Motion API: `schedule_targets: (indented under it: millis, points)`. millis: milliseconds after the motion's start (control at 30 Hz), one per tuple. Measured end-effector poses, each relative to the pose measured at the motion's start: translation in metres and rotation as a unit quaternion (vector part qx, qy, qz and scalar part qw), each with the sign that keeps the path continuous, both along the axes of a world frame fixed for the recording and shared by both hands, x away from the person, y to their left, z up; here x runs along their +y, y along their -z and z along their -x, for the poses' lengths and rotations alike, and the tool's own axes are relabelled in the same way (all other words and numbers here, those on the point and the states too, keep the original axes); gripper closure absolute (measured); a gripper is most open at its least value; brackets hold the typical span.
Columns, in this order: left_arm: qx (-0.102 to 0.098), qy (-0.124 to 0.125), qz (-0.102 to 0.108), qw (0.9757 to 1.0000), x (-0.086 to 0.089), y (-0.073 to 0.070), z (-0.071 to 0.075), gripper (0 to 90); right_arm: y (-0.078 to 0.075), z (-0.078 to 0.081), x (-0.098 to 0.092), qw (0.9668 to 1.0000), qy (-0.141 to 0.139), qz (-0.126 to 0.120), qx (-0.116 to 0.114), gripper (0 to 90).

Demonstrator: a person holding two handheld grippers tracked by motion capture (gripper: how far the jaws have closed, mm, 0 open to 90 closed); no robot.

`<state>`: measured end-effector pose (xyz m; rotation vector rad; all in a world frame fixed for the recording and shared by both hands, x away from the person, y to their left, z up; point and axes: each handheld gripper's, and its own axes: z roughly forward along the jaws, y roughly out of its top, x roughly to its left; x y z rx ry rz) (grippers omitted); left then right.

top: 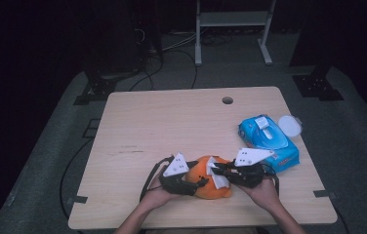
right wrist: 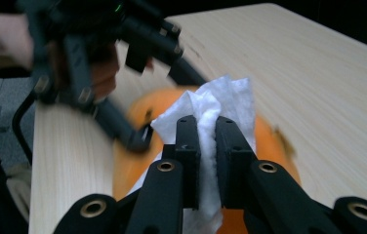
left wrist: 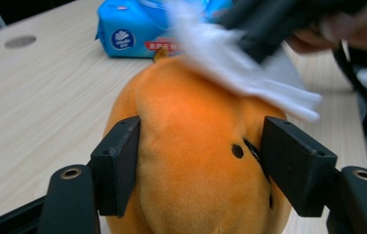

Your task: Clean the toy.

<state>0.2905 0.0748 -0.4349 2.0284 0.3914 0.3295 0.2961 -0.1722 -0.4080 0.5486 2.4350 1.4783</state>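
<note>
An orange plush toy (top: 206, 181) lies near the table's front edge. My left gripper (top: 197, 184) grips it from the left; in the left gripper view both black pads press into the orange plush toy (left wrist: 196, 146). My right gripper (top: 218, 169) comes in from the right, shut on a white wipe (top: 216, 176). In the right gripper view the white wipe (right wrist: 211, 105) sticks up between the closed jaws, over the orange plush toy (right wrist: 147, 122). In the left gripper view the white wipe (left wrist: 240, 68) lies across the toy's top.
A blue pack of wet wipes (top: 269, 141) with its round white lid (top: 289, 126) flipped open lies at the table's right side. The wooden table (top: 172, 126) has a round cable hole (top: 227, 100) near its far edge. A metal stand (top: 233, 24) is on the floor behind.
</note>
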Motion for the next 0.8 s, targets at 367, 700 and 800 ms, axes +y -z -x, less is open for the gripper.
schedule_targets:
  millis: [367, 700, 800]
  points:
    - [0.008, -0.007, 0.007, 0.9999, 0.001, 0.002, 0.001, 32.1, 0.010, -0.009, -0.039, 0.9966, 0.077, 0.021, 0.023, 80.6]
    - [0.005, -0.009, 0.003, 0.9999, 0.001, 0.002, 0.002, 31.4, 0.002, -0.010, -0.011, 0.9987, 0.050, 0.008, 0.007, 80.5]
    - [0.013, -0.011, 0.005, 0.9998, 0.003, 0.002, -0.001, 31.3, 0.008, -0.014, -0.027, 0.9969, 0.075, 0.017, 0.016, 80.5]
